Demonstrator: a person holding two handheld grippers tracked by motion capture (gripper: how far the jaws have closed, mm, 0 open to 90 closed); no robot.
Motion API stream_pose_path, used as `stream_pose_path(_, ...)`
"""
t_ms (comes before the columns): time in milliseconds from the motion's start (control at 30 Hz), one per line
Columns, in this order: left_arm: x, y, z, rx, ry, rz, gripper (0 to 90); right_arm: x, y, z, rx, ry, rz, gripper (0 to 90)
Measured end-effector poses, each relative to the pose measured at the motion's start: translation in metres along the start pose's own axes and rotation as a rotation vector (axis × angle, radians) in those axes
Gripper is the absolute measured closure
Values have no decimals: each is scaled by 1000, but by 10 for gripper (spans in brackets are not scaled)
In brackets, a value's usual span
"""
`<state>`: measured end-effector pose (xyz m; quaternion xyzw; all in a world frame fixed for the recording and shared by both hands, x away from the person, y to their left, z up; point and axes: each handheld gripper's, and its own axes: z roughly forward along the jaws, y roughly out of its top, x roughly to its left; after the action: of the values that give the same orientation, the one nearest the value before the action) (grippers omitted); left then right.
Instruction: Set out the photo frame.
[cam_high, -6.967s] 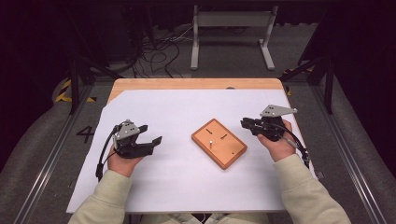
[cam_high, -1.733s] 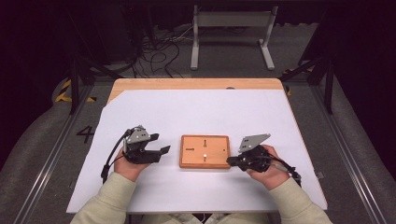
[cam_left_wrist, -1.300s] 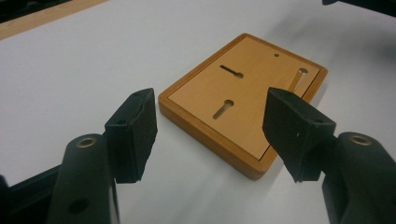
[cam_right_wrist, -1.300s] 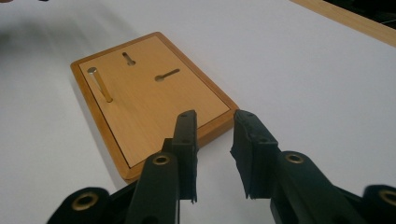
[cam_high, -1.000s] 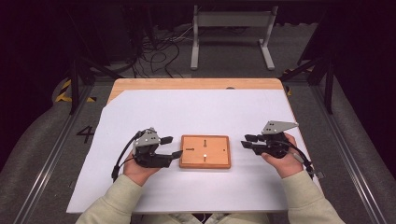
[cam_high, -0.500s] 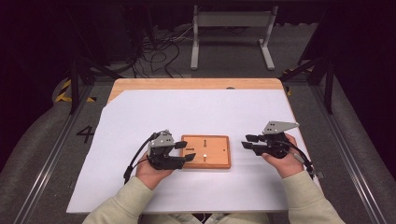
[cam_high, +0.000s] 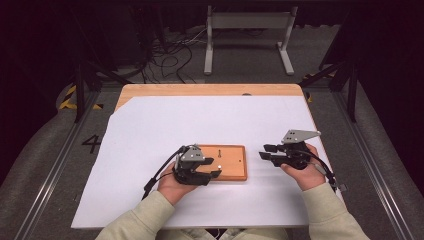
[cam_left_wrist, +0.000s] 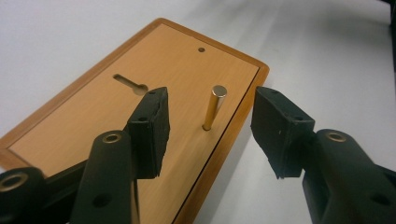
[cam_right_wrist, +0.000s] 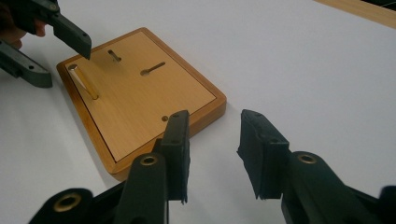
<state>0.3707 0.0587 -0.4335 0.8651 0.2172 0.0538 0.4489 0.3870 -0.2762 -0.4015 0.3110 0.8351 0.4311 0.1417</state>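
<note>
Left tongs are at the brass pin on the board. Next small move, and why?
Probably ease the left tongs forward a touch more, then close on the brass pin. The pin stands upright near the wooden board's edge, between the pads but beyond their tips, untouched. The jaws have just been closing, with a gap left on both sides. The right tongs wait open beside the board.

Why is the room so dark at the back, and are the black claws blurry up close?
High view: light falls on the white sheet while the floor behind stays dim. Left gripper view: the brass pin is sharp with a bright glint on top, and the left claw looks soft near the bottom edge. Right gripper view: the wooden board is crisp, the right claw slightly blurred.
</note>
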Motion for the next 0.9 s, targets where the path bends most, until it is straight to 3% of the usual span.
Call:
stream_pose_path(167, -1, 0, 9, 21, 0, 14, 508, -1, -3, 1, 15, 1, 16, 634)
stream_pose_path(267, -1, -1, 14, 30, 21, 23, 542, -1, -4, 2, 20, 1, 20, 634)
stream_pose_path(400, 1, 0, 17, 29, 24, -4, 584, -1, -5, 2, 20, 3, 22, 633)
stream_pose_path(500, 1, 0, 20, 25, 32, 2, 694, -1, -5, 1, 20, 4, 26, 634)
stream_pose_path(633, -2, 0, 22, 22, 21, 47, 822, -1, -6, 2, 24, 5, 24, 633)
stream_pose_path(833, -3, -1, 22, 18, 28, 75, 835, 0, -6, 3, 24, 8, 23, 632)
stream_pose_path(900, -4, -1, 22, 18, 38, 101, 836, 0, -6, 3, 24, 9, 24, 632)
